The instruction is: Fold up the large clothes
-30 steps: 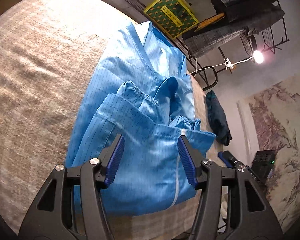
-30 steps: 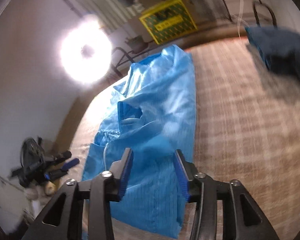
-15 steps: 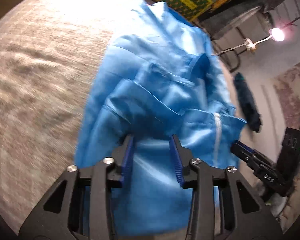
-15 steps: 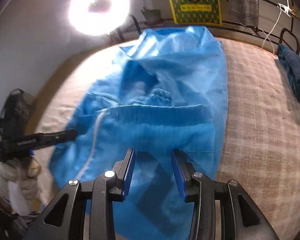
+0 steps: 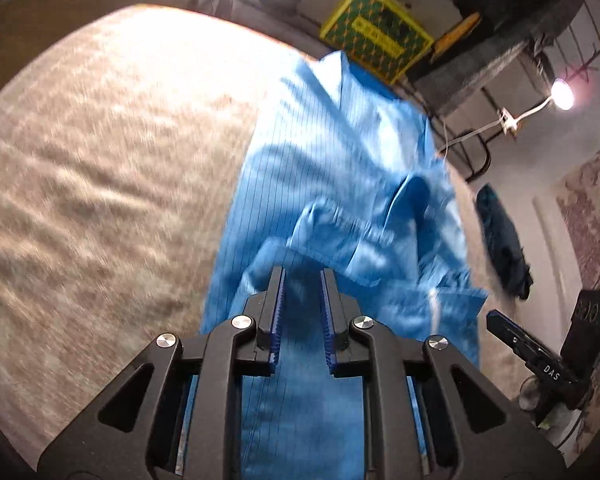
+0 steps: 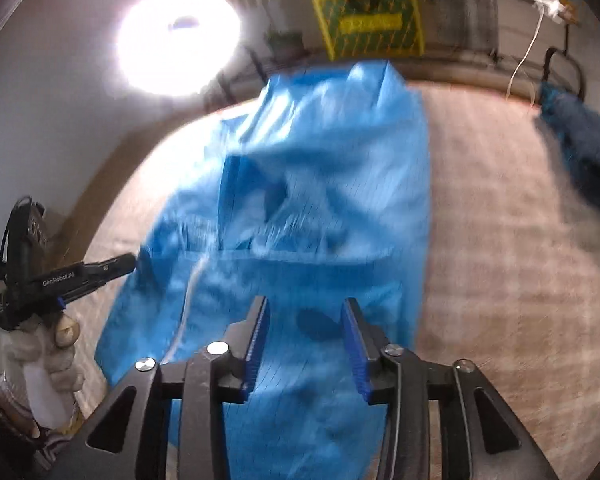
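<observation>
Beige woven cloth covers the bench, with a yellow-and-green crate and a rack of dark clothes behind it under bright lamps. On the cloth lies the blue garment, partly folded lengthwise with a cuffed sleeve bunched on top, its near end toward both claws.

The left claw has just been closing; its jaws stand narrow with blue fabric between them, though whether the pads already press on it I cannot tell. The right claw stands about half open over the near hem, gripping nothing, and its jaws have just opened slightly.

To do this step well, I judge that each claw should pinch only the near edge, all layers together, at matching spots either side. Then lift evenly and carry the hem toward the collar end, keeping the sleeve tucked so it does not spill sideways.
</observation>
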